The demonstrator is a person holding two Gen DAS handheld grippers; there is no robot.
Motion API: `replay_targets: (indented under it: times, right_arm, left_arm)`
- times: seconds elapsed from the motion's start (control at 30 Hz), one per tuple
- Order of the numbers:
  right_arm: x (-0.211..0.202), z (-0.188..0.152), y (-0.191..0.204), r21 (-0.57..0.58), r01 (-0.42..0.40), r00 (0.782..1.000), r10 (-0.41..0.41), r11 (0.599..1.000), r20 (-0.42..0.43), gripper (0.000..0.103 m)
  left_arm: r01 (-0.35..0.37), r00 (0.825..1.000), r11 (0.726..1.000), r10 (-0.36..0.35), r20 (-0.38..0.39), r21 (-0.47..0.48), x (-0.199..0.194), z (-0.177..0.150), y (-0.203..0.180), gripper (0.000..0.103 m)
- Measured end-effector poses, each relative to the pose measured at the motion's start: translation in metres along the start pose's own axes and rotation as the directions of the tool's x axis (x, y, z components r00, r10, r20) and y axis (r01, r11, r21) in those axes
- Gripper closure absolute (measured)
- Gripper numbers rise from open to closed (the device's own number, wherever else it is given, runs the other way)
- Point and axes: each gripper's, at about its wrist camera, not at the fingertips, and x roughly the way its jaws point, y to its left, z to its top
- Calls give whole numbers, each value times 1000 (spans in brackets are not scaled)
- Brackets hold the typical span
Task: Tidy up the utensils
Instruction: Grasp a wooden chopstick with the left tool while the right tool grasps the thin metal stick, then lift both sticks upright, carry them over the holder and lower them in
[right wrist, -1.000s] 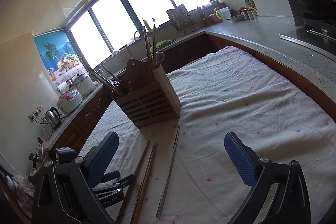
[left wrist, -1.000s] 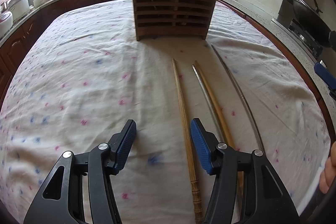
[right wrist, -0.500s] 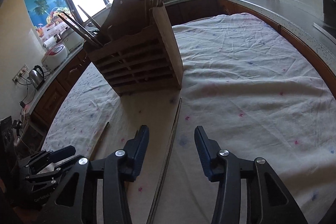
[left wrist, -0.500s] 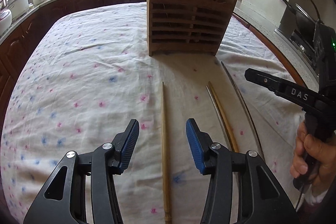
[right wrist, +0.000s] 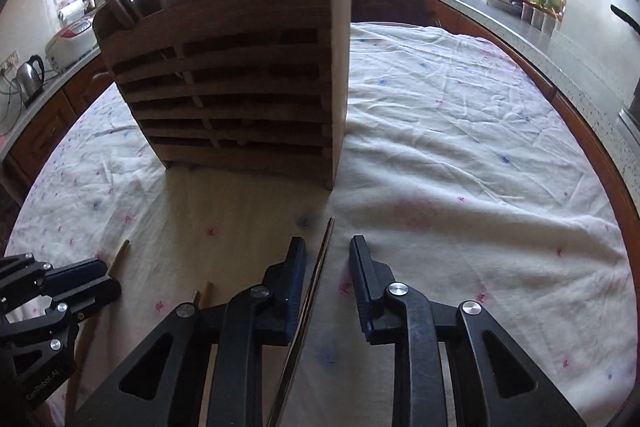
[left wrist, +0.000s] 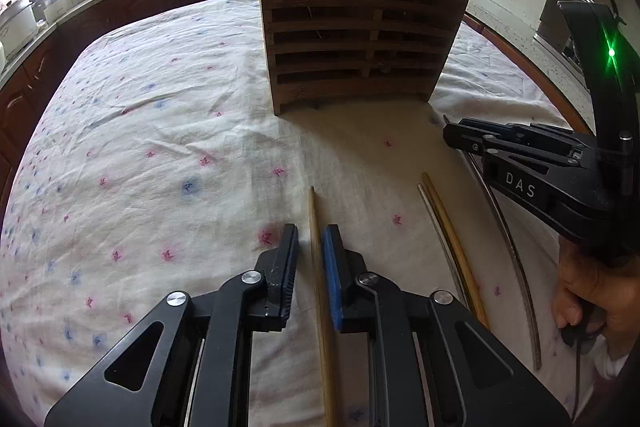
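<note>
Kitchen counters with dark wood cabinets ring a table draped in a white cloth (left wrist: 168,131) sprinkled with small pink and blue flowers. At its far end stands a slatted wooden utensil holder (left wrist: 360,39), already holding chopsticks and other handles that poke out of the top.

Four chopsticks lie loose on the cloth in front of it. One light bamboo chopstick (left wrist: 318,267), pale tan and tapering, points toward the holder and sits between the pads of the left gripper (left wrist: 311,239). Its jaws are closing; the blue pad touches the stick on one side, while a thin gap shows on the other. To its right lie a thin metal chopstick (left wrist: 438,227) and a yellowish wooden chopstick (left wrist: 452,231), touching side by side. Farther right is a second metal chopstick (right wrist: 316,279), grey and slim, lying between the pads of the right gripper (right wrist: 327,259), whose jaws are also closing; clear space remains on both sides of it.

A second ago both grippers stood wide apart, and the right one was well back from the table looking across the room; it has since swung down over its chopstick. The left has shifted sideways to straddle the bamboo one.

White letters "DAS" mark the right gripper's side, which also shows a green light. The left gripper's body carries a faint word I cannot read with certainty.
</note>
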Motion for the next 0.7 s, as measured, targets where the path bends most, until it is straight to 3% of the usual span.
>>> replay_targets:
  times: [0.13,0.27,0.5,0.7]
  right_arm:
    - [-2,-1,0,7,-18,1000,18,1000,3,98]
    - [-13,-6,-11,89,-114,993,113,989,17,99]
    - [-59,-11,-19,143,-216,974,202,966,107,99]
    - [-100,-12,-26,151,-266,954,238,952,182,99]
  left_arm:
    - [32,999,999,-32,1,-43,-2,1,10,98]
    - [68,997,994,-66,28,-90,-14,-3,20,98]
    - [160,983,971,-141,118,-175,-56,-5,39,98]
    - [192,966,964,-153,210,-184,-99,-7,40,98]
